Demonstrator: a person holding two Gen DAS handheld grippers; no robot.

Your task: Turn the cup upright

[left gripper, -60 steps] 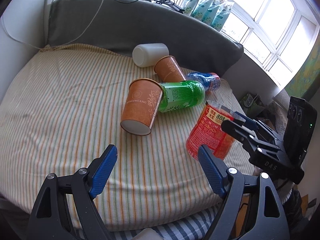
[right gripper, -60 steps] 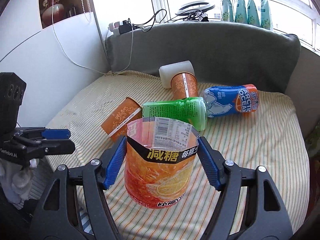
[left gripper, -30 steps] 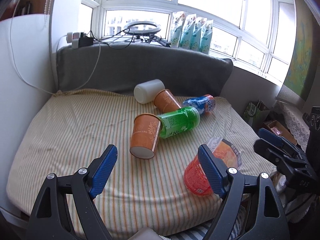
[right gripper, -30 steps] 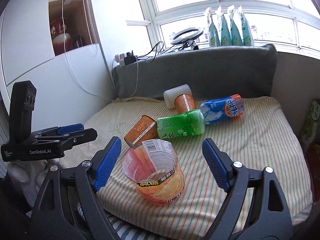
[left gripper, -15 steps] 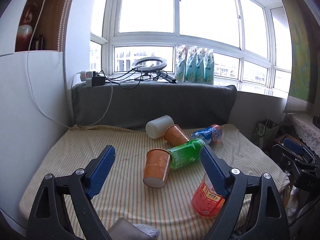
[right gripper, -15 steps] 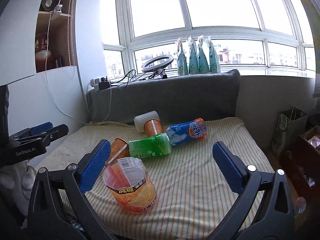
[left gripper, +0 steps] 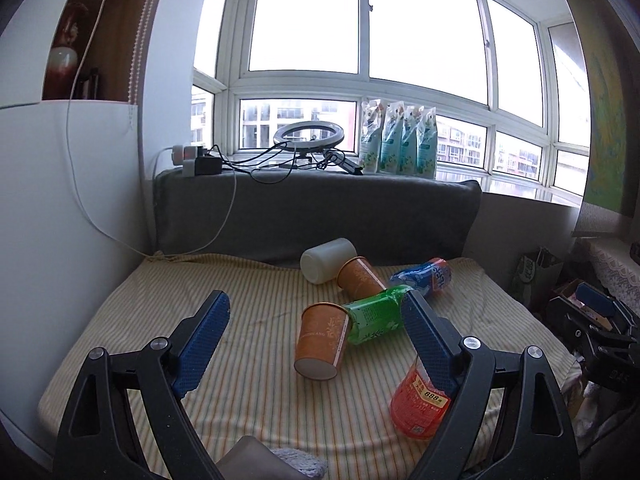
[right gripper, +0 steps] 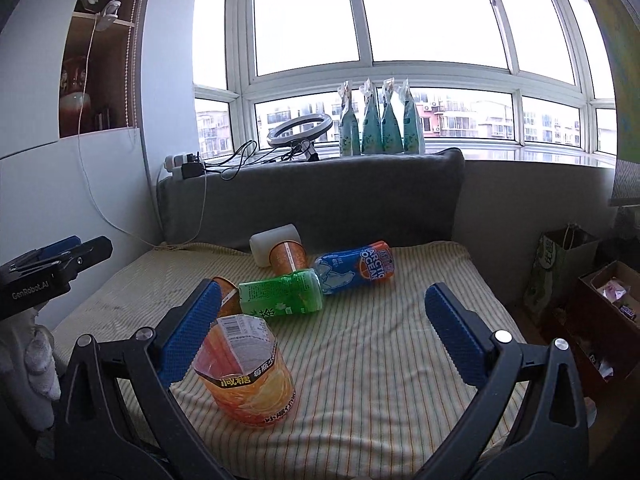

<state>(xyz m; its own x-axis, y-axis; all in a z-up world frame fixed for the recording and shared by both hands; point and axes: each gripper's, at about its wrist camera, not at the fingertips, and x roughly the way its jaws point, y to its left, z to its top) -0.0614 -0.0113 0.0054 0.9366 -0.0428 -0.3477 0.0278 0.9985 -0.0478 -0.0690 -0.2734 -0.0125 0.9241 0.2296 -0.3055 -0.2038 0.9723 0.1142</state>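
An orange plastic cup (right gripper: pixel 248 376) stands upright near the front edge of the striped bed (right gripper: pixel 380 360); it also shows in the left wrist view (left gripper: pixel 420 404), partly behind my right finger. Several cups lie on their sides further back: a near brown paper cup (left gripper: pixel 320 340), a green cup (left gripper: pixel 376 314), a far brown paper cup (left gripper: pixel 358 278), a white cup (left gripper: pixel 328 260) and a blue cup (right gripper: pixel 354 266). My left gripper (left gripper: pixel 316 344) is open and empty above the bed's front. My right gripper (right gripper: pixel 320 336) is open and empty, pulled back from the orange cup.
A grey headboard cushion (left gripper: pixel 320 216) backs the bed. Cables, a ring light (left gripper: pixel 308 136) and several pouches (left gripper: pixel 396 140) sit on the window sill. A white wall panel (left gripper: pixel 60 220) is on the left. Bags and boxes (right gripper: pixel 592 292) stand on the right floor.
My right gripper let go of the orange cup, which now stands upright on the bed. Both grippers have drawn back and up from the bed, open.
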